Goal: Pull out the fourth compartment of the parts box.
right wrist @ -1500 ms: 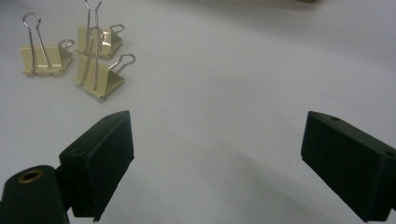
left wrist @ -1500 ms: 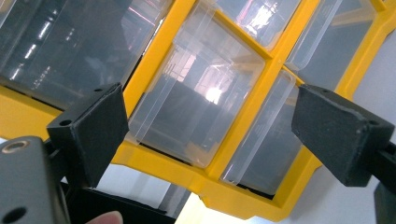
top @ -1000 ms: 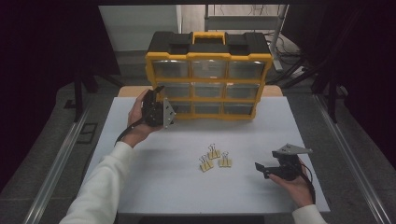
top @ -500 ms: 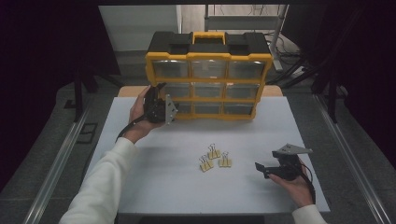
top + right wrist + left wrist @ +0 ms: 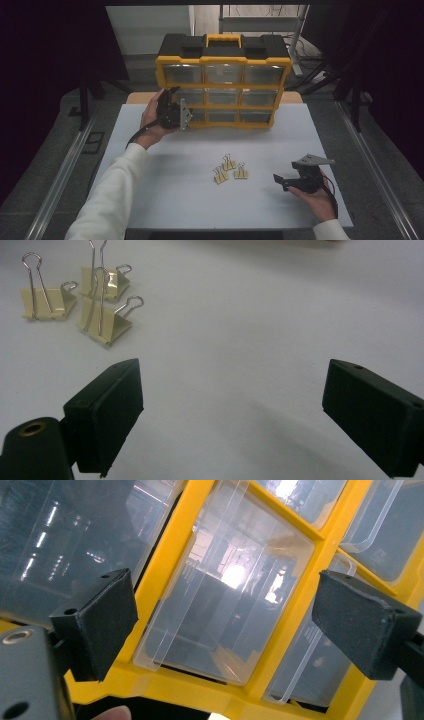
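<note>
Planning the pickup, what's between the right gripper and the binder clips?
Nothing: in the high view only bare white table separates the right gripper from the binder clips.

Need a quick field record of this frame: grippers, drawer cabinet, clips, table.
left gripper: open, jaws either side of a clear drawer at the cabinet's left column
right gripper: open, low over the table, aimed toward the clips
cabinet: yellow frame, black top, nine clear drawers, upright at the table's far edge
binder clips: three, cream, clustered mid-table, apart from both grippers
table: white surface
</note>
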`<state>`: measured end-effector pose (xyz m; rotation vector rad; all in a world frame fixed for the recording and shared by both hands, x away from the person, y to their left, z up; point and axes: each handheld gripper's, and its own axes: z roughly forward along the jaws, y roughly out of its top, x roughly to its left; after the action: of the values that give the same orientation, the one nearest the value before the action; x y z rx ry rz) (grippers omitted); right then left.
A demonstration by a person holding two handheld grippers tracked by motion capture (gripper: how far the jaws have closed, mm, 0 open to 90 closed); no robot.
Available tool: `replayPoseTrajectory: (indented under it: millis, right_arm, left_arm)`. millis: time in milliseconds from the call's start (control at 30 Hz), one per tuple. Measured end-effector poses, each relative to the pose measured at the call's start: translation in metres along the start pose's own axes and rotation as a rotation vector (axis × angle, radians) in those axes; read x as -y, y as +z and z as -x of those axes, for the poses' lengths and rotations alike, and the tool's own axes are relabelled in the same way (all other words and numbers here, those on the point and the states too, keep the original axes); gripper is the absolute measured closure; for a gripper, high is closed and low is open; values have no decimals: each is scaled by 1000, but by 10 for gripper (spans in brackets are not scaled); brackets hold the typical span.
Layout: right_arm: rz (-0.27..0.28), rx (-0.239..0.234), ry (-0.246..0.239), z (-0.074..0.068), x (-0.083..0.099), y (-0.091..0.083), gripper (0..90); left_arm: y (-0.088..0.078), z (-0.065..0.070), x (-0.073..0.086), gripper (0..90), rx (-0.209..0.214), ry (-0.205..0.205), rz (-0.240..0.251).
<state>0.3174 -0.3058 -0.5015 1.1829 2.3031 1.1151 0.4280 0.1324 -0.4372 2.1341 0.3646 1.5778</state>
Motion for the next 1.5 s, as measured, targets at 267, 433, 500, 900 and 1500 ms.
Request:
replayPoseTrajectory:
  millis: [267, 433, 500, 900, 1500]
  right_arm:
    - [0, 0, 2, 0, 0, 0, 98]
    - [1, 0, 2, 1, 0, 0, 98]
    - [0, 0, 3, 0, 0, 0, 98]
    - [2, 1, 2, 1, 0, -1, 98]
    - [4, 2, 0, 1, 0, -1, 98]
  left_arm:
    - [5, 1, 1, 119, -3, -1, -7]
    - [7, 1, 1, 122, -6, 4, -11]
    - [8, 1, 1, 123, -8, 10, -15]
    - [13, 3, -1, 159, -21, 30, -23]
    - [16, 8, -1, 258, -71, 87, -41]
